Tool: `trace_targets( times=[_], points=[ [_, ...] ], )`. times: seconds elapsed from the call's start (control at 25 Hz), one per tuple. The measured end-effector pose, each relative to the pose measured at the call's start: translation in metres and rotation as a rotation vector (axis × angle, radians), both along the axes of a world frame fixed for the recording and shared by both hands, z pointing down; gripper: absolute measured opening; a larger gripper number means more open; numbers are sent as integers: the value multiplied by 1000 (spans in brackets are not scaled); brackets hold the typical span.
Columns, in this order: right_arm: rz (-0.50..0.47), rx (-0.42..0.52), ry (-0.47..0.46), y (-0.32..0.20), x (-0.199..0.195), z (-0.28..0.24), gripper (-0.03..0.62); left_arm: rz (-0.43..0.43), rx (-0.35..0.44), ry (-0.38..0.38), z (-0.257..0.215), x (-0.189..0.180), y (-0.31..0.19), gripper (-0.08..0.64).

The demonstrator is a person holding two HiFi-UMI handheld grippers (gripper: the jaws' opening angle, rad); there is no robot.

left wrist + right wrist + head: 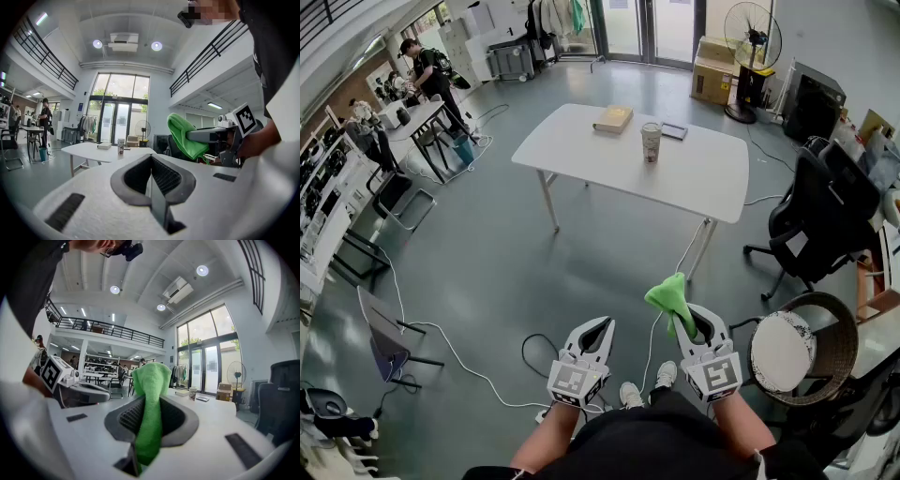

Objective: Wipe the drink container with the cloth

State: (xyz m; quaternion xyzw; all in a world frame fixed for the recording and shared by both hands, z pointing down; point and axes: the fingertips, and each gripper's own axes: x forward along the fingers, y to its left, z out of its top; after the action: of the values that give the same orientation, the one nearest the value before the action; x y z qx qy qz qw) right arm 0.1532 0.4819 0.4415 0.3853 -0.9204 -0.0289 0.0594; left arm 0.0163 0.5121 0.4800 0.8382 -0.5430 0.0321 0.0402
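Drink container (652, 142) stands upright on the far white table (581, 150). It is between a book (613, 118) at its left and a dark flat thing (674, 131) at its right, and well apart from both grippers, which hang near the person's body.

I judge the wiping is not begun yet. The cloth is already gripped, but the person must go to the table & bring the cloth to the container, so all the wiping is left.

Left gripper (598, 325): jaws pressed together, nothing btw them, touching nothing.

Right gripper (694, 317): jaws pinch the green cloth (668, 298) at its lower part. The rest sticks out past the tips as a folded bunch, hanging free.
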Motion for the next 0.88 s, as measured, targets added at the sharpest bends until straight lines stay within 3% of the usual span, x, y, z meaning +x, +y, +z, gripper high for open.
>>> trace_targets(
  times=[0.52, 0.88],
  points=[
    [-11, -3, -20, -2, -20, -3, 75, 21, 15, 32, 8, -7, -1, 14],
    [12, 7, -75, -65, -6, -8, 77, 3, -10, 37, 15, -17, -61, 14]
  ],
)
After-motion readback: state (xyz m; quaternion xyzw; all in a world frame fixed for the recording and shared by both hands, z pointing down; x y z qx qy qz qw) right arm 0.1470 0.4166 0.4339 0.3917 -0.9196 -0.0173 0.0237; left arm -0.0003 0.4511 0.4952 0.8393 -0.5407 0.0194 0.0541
